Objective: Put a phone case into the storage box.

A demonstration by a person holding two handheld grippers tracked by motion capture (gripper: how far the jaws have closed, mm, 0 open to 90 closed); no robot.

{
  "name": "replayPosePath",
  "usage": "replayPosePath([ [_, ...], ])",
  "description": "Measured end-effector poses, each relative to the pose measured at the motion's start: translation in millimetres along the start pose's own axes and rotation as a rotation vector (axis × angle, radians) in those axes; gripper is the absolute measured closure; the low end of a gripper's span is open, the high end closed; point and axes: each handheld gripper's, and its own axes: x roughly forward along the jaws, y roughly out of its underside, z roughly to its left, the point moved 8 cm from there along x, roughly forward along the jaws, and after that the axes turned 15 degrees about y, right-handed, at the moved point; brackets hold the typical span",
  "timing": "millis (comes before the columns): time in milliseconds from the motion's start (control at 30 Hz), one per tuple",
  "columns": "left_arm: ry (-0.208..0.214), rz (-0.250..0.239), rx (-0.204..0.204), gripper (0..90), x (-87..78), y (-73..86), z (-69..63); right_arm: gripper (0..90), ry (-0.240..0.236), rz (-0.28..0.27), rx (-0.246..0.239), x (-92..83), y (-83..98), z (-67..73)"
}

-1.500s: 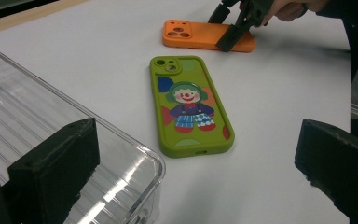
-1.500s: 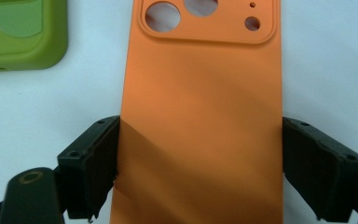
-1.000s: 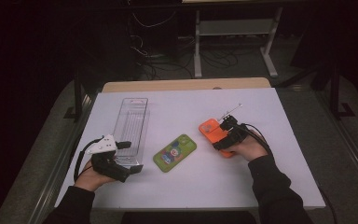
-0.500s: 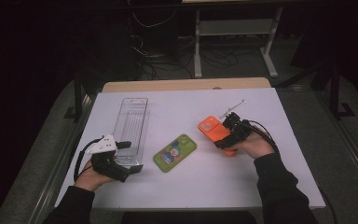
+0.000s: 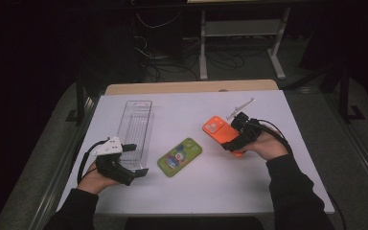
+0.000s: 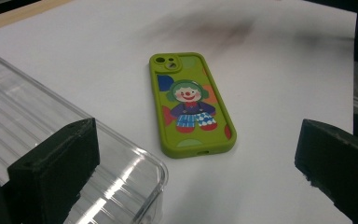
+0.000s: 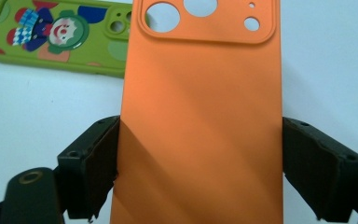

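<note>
White table [image 5: 249, 187] in a dark room, two phone cases, one clear tray [image 5: 135, 129], my right gripper [image 5: 234, 135] clamping the orange case [image 5: 219, 131] at table's right, my left gripper [image 5: 135, 158] open beside the green case [image 5: 179, 156].

Plain orange phone case [image 7: 200, 121]; green clown-printed phone case [image 6: 190, 105].

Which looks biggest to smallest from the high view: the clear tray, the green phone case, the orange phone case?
1. Clear tray, plainly the longest.
2 and 3. Green phone case and orange phone case look alike; the right gripper covers part of the orange one, so I won't rank them.
</note>
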Motion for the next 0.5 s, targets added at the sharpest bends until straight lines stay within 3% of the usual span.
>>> replayPosePath([
  [200, 0.004, 0.002, 0.014, 0.0, 6.6, -18.4, 0.1, 15.0, -0.016, -0.002, -0.052, 1.6, 0.9, 0.0],
  [500, 0.032, -0.012, 0.045, 0.0, 27.0, -49.4, 3.2, 15.0, -0.04, -0.02, -0.073, -1.1, 1.6, -5.8],
])
